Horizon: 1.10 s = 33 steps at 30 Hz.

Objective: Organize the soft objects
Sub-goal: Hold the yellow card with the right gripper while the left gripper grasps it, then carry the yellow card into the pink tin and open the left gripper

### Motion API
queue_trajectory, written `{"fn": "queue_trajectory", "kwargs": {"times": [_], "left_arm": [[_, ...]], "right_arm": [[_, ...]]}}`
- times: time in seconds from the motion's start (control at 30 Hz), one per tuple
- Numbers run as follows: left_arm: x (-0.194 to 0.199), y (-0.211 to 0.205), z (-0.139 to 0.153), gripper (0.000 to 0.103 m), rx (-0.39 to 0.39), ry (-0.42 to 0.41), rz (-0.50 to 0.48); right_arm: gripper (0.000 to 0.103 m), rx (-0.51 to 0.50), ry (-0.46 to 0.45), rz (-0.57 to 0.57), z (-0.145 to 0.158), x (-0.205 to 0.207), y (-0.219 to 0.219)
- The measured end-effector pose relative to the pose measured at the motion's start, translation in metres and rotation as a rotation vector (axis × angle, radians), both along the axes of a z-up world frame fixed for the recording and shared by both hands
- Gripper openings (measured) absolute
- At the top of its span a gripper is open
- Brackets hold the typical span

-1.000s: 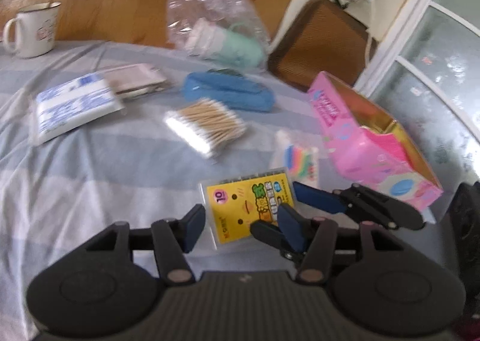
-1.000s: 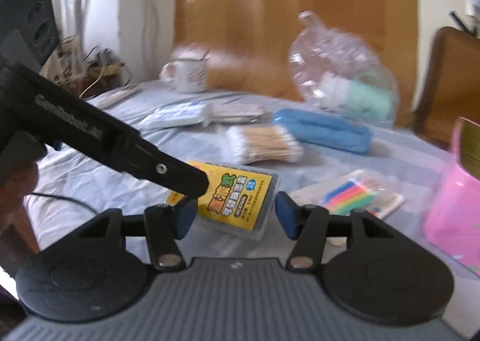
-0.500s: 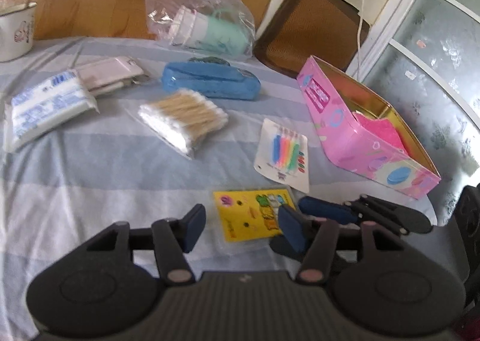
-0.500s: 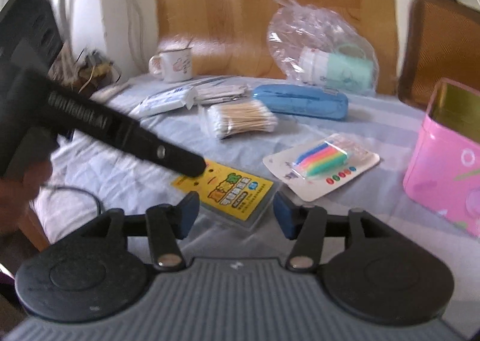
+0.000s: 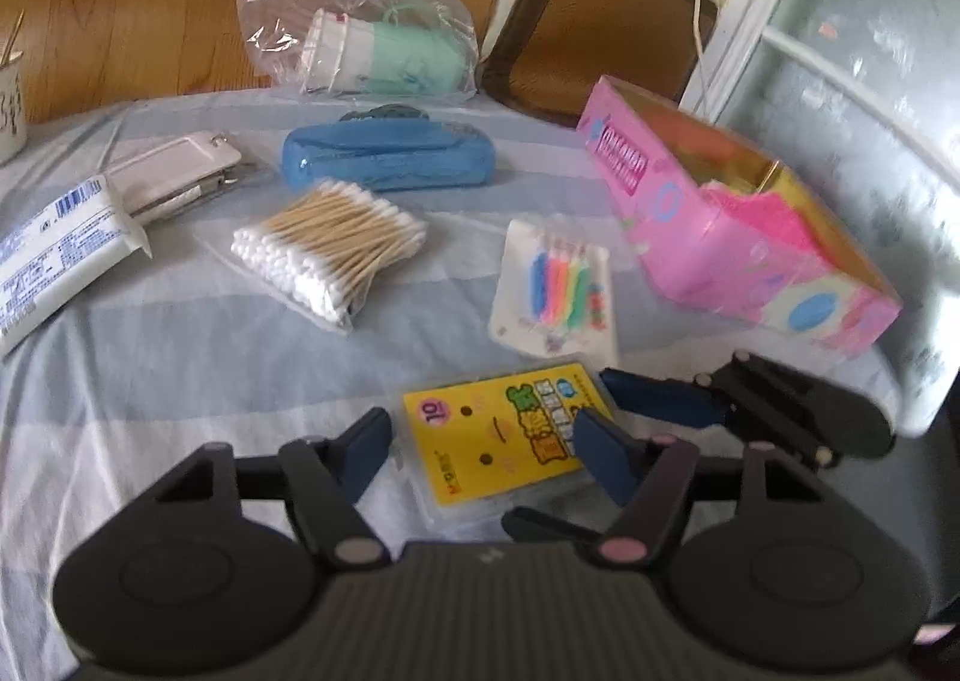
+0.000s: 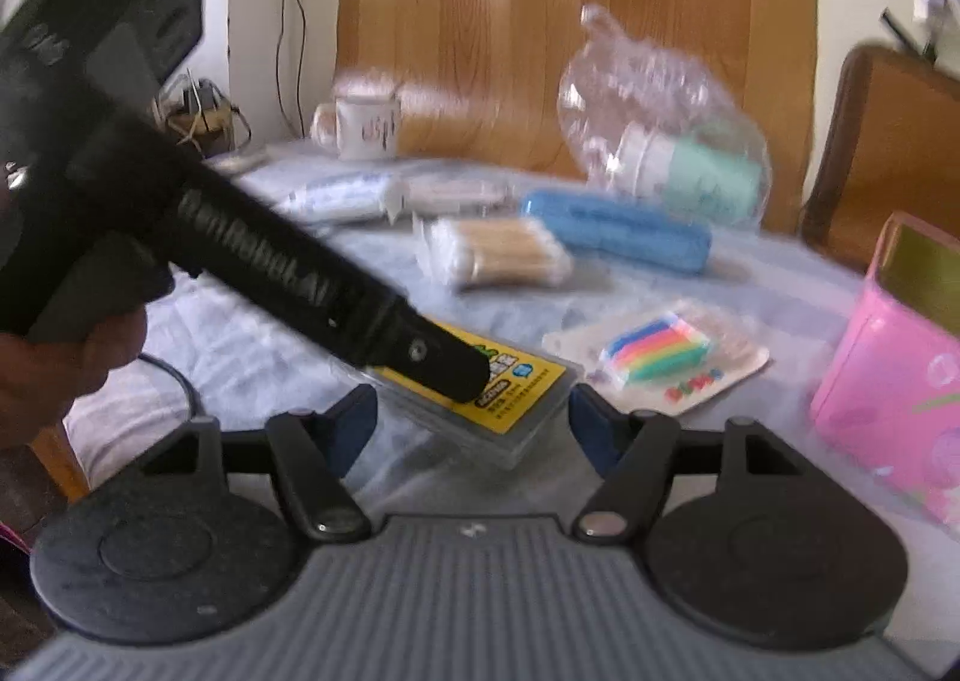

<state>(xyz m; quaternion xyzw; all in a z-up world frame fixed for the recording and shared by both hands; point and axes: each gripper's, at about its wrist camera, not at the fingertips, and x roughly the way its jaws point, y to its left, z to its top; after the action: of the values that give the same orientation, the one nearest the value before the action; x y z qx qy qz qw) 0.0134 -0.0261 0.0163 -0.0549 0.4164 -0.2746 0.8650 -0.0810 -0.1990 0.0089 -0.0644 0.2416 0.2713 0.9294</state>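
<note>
Yellow card pack lies flat on the surface at lower centre, long axis slanting up to the right. Left gripper and right gripper fingers are spreading, empty, the pack directly ahead between them.

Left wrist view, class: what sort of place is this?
Probably a room in a home: a cloth-covered table with a mug, a brown chair, and wood panelling behind.
</note>
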Motion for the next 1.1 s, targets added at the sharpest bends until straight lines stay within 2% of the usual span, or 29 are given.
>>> {"fn": "queue_trajectory", "kwargs": {"times": [0.13,0.3,0.47,0.63,0.7,0.77,0.9,0.93,1.0,1.1], "left_arm": [[0.001,-0.016,0.035,0.068,-0.002,-0.092,-0.02],[0.019,-0.071,0.073,0.068,0.01,-0.191,-0.122],[0.036,-0.145,0.085,0.068,0.008,-0.238,-0.231],[0.051,-0.204,0.07,0.068,0.043,-0.23,-0.279],[0.058,-0.221,0.061,0.067,0.055,-0.206,-0.286],[0.061,-0.226,0.055,0.067,0.052,-0.172,-0.287],[0.054,-0.212,0.056,0.066,0.045,-0.191,-0.274],[0.05,-0.204,0.059,0.066,0.036,-0.198,-0.265],[0.046,-0.185,0.064,0.066,0.001,-0.212,-0.251],[0.04,-0.137,0.07,0.066,-0.059,-0.224,-0.193]], "right_arm": [[0.073,-0.007,-0.128,-0.063,0.023,-0.006,-0.01],[0.073,-0.047,-0.249,-0.206,0.047,-0.003,-0.049],[0.073,-0.047,-0.247,-0.353,0.053,0.006,-0.104],[0.074,-0.059,-0.197,-0.448,0.04,0.021,-0.144],[0.081,-0.083,-0.176,-0.483,0.031,0.032,-0.149],[0.082,-0.056,-0.183,-0.504,0.029,0.033,-0.154],[0.079,-0.046,-0.201,-0.53,0.028,0.023,-0.149],[0.077,-0.032,-0.204,-0.53,0.028,0.02,-0.148],[0.063,0.001,-0.228,-0.509,0.029,0.011,-0.144],[0.05,0.065,-0.242,-0.44,0.029,-0.005,-0.129]]}}
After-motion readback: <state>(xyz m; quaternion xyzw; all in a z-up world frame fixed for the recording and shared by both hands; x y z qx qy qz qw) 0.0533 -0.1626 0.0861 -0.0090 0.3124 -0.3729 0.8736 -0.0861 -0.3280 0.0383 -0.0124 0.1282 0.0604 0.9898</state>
